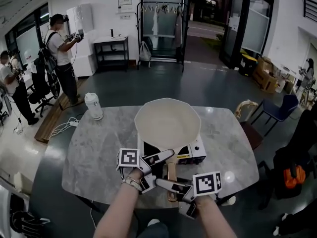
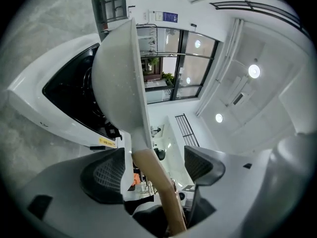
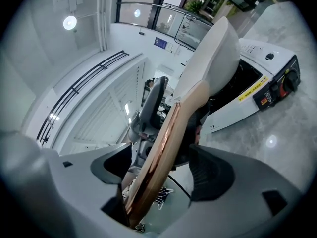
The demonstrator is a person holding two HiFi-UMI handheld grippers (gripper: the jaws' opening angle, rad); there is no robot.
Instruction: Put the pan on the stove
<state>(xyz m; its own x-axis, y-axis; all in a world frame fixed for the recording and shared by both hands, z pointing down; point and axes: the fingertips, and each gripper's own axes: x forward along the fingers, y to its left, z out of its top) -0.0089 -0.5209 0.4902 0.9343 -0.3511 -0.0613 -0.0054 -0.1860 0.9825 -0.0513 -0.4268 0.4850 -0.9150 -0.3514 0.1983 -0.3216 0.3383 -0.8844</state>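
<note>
1. Pan (image 1: pixel 167 123): cream, sits over the stove (image 1: pixel 195 152) at centre frame in the head view. Its handle (image 1: pixel 172 175) points toward the lower edge.
2. Stove: white body with a black top, on the grey marble table (image 1: pixel 99 148).
3. Left gripper (image 1: pixel 157 166): in the left gripper view its jaws are spread wide. The handle (image 2: pixel 157 182) runs up between them with a gap on both sides.
4. Right gripper (image 1: pixel 174 195): jaws likewise wide apart. The copper-toned handle (image 3: pixel 166 143) passes between them unclamped, nearer the left jaw.
5. Stove knobs (image 3: pixel 285 83) show at right in the right gripper view.
6. Bottle (image 1: pixel 93 106): upright on the table's upper-left edge, well apart from the stove.
</note>
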